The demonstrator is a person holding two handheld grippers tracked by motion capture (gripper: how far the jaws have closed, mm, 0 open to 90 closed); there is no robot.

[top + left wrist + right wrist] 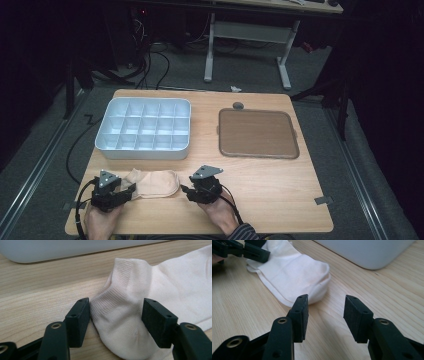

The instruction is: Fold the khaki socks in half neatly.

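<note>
A pale cream sock (155, 183) lies flat near the wooden table's front edge, between my two grippers. My left gripper (131, 189) is at its left end. In the left gripper view the jaws (116, 312) straddle the sock's rounded end (120, 322), with the pads at the fabric's sides but not squeezing it. My right gripper (184, 190) stands open just right of the sock. In the right gripper view its jaws (325, 312) hold only bare wood, and the sock's near end (294, 277) lies just beyond the left pad. The left gripper (254, 252) shows at the far end.
A white tray (145, 152) with several empty compartments stands behind the sock at the left; its wall shows in both gripper views (50, 250) (367, 252). A flat brown tray (257, 132) lies at the back right, with a small grey disc (238, 105) behind it.
</note>
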